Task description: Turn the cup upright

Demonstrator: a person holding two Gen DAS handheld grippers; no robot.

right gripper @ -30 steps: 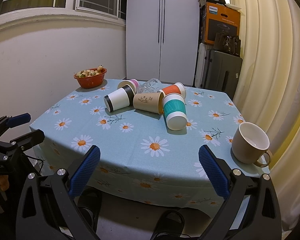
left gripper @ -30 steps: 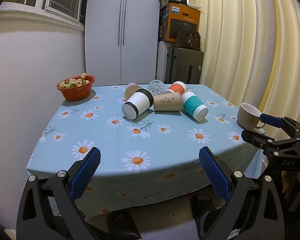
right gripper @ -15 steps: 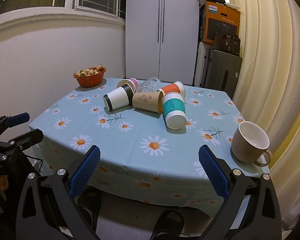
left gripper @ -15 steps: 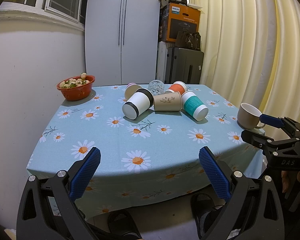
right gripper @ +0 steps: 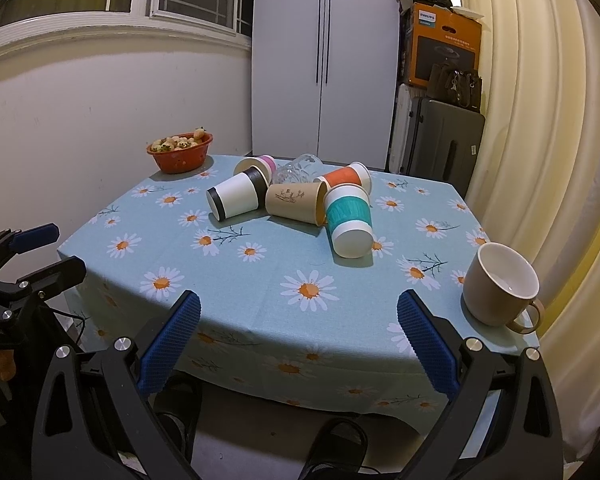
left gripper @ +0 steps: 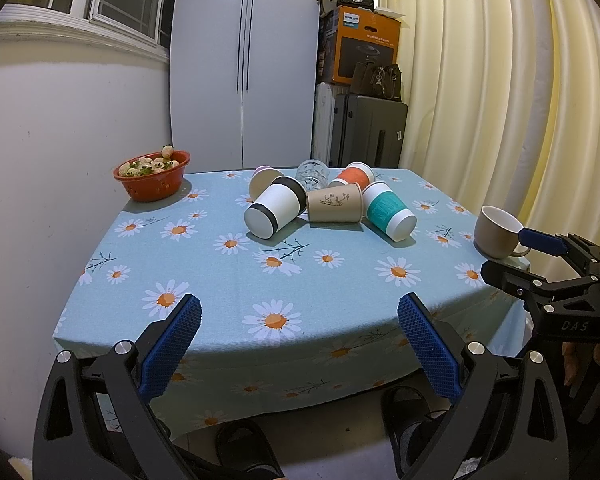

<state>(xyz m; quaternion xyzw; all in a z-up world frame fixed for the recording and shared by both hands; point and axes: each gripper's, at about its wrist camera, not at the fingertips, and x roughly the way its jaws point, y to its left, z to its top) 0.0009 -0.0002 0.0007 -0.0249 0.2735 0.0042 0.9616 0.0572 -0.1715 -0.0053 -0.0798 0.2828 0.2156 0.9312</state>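
Across the frame's middle, on the table [right gripper: 260, 312], the cups [right gripper: 296, 196] lie tipped in a touching cluster. Left tool [left gripper: 298, 340] and right tool [right gripper: 298, 340] both gape, empty. Nudging one cup could roll its neighbours.

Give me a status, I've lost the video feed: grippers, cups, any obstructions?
Left gripper open, empty. Right gripper open, empty, both short of the table. Tipped cups clustered mid-table, none upright; mug upright at the right edge. Path clear.
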